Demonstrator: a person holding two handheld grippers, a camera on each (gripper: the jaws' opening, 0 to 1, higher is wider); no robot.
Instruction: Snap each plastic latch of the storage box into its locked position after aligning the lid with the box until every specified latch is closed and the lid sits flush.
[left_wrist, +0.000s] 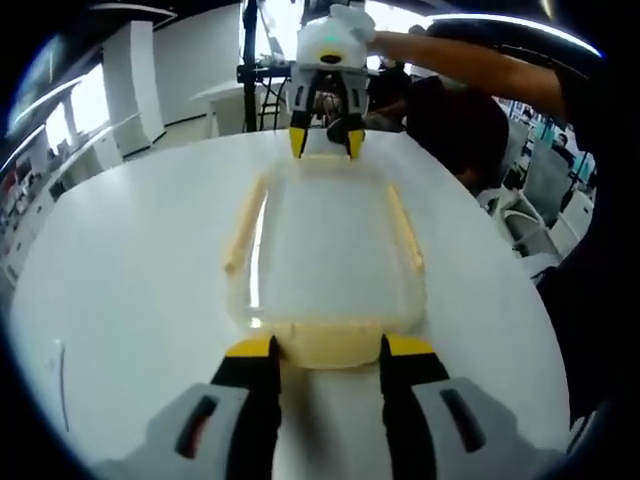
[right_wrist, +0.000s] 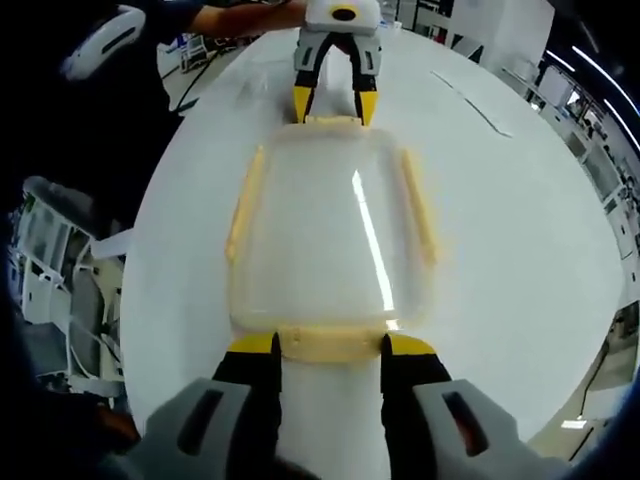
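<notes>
White table: a round white table carries the whole scene, and the box sits near its middle; the same table shows in the right gripper view.
Box: a clear plastic storage box lies flat on the table with its clear lid on top, one short end towards each gripper.
Side latches: a pale yellow latch runs along each long side, the second opposite it; whether they are snapped down I cannot tell.
End latches: a pale yellow latch sits at the short end nearest the left gripper, another at the end nearest the right gripper.
Left gripper: the left gripper has its yellow-tipped jaws spread wide, one at each end of the near latch, gripping nothing; it also shows at the far end in the right gripper view.
Right gripper: the right gripper stands the same way, jaws apart and straddling its latch; it appears at the far end in the left gripper view.
Person: a dark-sleeved arm reaches to the right gripper.
</notes>
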